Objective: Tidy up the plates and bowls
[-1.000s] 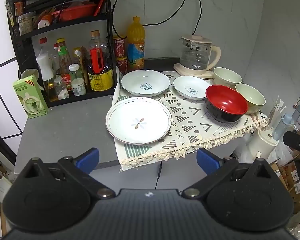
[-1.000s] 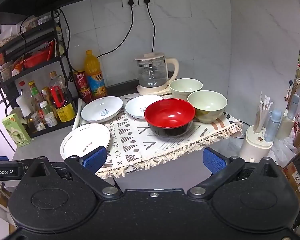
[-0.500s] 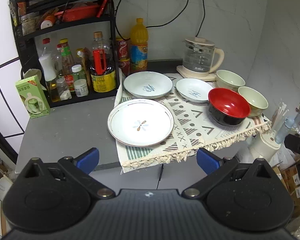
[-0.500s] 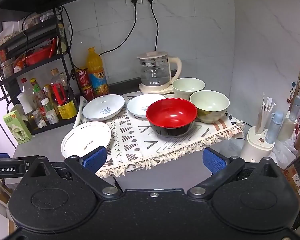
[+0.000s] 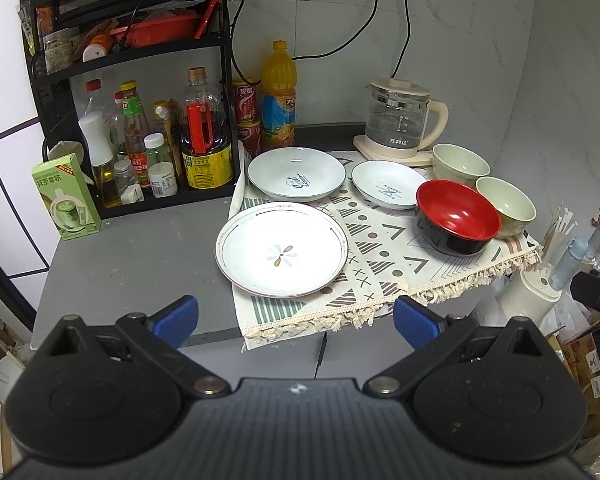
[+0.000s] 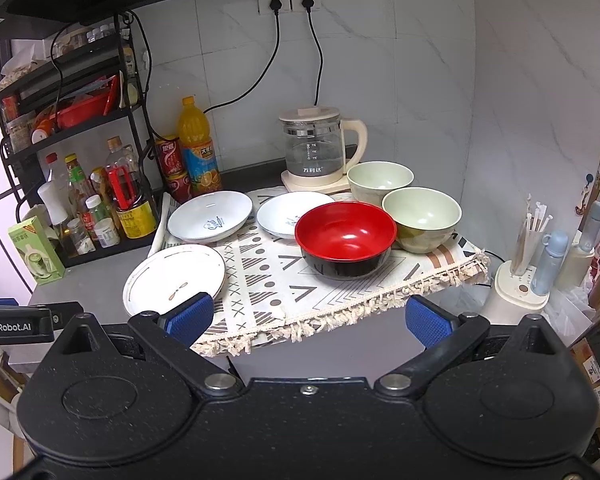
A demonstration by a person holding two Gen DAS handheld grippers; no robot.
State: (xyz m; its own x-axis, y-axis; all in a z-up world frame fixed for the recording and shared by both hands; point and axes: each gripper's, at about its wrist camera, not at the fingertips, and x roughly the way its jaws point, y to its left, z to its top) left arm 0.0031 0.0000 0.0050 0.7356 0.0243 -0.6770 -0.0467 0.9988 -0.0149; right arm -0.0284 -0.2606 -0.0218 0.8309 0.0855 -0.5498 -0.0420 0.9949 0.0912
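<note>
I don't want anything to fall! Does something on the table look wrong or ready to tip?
Nothing is spilled or broken. One odd thing: the cloth hangs past the table's front edge, and the red bowl and a green bowl sit near that overhanging corner.

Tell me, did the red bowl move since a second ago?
No. The red bowl sits on the same cloth pattern, beside the green bowl. Only the camera shifted.

Grey counter: patterned cloth, kettle, rack.
</note>
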